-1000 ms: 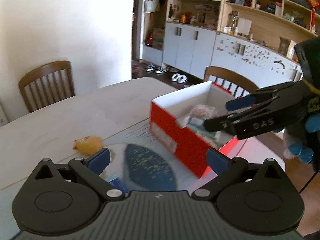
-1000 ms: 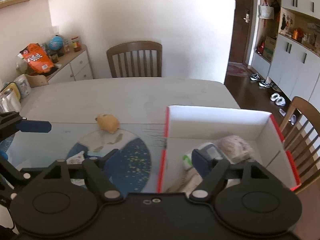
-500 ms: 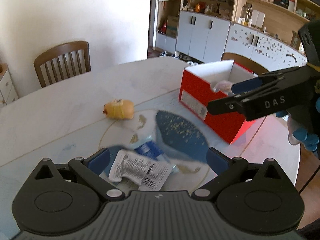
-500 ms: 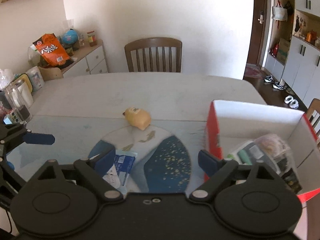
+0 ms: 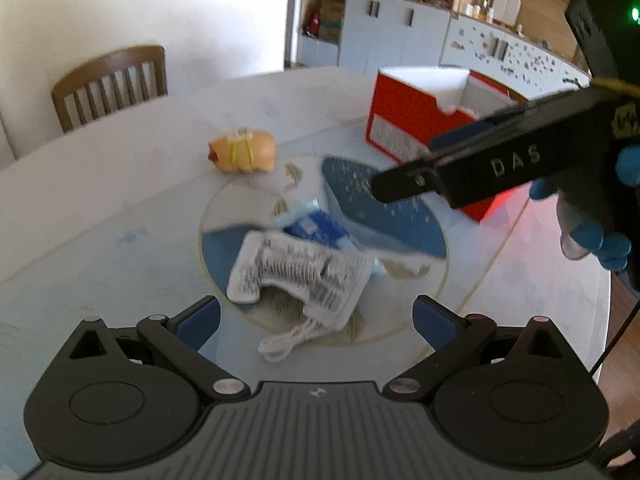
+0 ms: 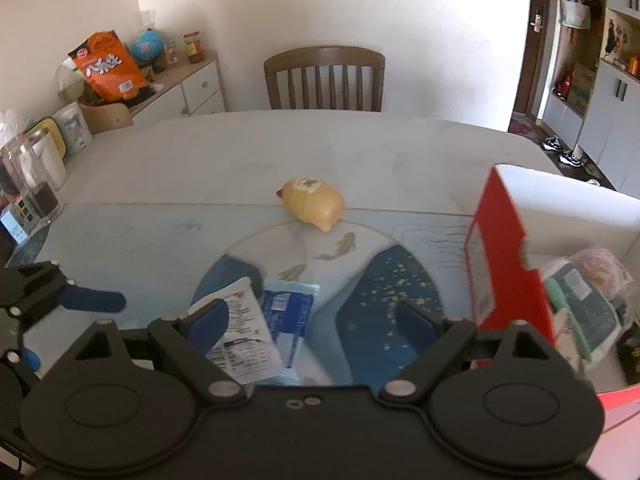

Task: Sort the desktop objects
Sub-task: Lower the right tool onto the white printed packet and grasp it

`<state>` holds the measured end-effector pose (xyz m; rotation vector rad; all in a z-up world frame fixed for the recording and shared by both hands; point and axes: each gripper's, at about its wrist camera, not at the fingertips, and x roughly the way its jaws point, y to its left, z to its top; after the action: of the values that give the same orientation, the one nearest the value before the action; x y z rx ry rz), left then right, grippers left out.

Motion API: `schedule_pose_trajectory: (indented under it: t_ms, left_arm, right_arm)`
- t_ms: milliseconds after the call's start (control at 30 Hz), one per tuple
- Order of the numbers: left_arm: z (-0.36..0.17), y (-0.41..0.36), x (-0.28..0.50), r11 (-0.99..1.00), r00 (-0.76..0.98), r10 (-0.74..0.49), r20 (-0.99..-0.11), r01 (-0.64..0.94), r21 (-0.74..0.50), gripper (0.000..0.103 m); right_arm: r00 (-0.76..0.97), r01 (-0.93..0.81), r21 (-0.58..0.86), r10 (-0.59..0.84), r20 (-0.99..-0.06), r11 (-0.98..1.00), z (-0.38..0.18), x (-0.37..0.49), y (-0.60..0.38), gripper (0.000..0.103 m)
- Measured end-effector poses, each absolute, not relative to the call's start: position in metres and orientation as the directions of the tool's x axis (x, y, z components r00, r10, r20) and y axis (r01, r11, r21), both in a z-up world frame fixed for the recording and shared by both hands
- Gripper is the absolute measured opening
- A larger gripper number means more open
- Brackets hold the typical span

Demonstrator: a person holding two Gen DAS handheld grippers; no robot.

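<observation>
Lying crumpled on table point(image 5: 120, 200): white printed packet point(image 5: 298, 270); both hand-held grippers point(image 5: 316, 316) point(image 6: 310, 320) agape, empty.

Both pictures are bright with daylight, and the plain white wall point(image 6: 320, 4) at the far side is almost washed out. The pale glossy table top point(image 5: 100, 184) gives a soft sheen. Motion blur smears the white printed packet point(image 5: 298, 270) and the red cardboard box point(image 5: 404, 120) — the left view suffers more. The fisheye lens bends the brown wooden chair point(image 6: 325, 78) and darkens the corners.
</observation>
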<state>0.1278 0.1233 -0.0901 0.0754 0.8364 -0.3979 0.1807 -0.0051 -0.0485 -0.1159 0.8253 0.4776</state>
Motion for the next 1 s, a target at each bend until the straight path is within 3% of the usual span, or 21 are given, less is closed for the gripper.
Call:
schedule_pose_trajectory:
  t_ms: [467,700,800,1000]
  left_arm:
    - [-0.126,0.13,0.137,0.898,0.588,-0.35,-0.729,0.432,-0.082,0.103]
    - [-0.139,0.138,0.134,0.888,0.588,-0.373,-0.718,0.45,-0.093,0.103]
    - [-0.144,0.14,0.133,0.884,0.586,-0.38,-0.716,0.458,-0.094,0.102]
    - [-0.145,0.139,0.131,0.879,0.598,-0.387,-0.702,0.47,-0.084,0.102]
  right_arm:
    - [0.526,-0.524,0.072,0.389,-0.756,0.849,-0.072,0.187,0.042,0.087]
    - [0.526,-0.537,0.029,0.361,-0.77,0.843,-0.088,0.189,0.057,0.081]
    - [0.516,-0.555,0.014,0.357,-0.778,0.832,-0.094,0.188,0.064,0.073]
    - [0.513,-0.566,0.004,0.356,-0.781,0.824,-0.099,0.188,0.073,0.073]
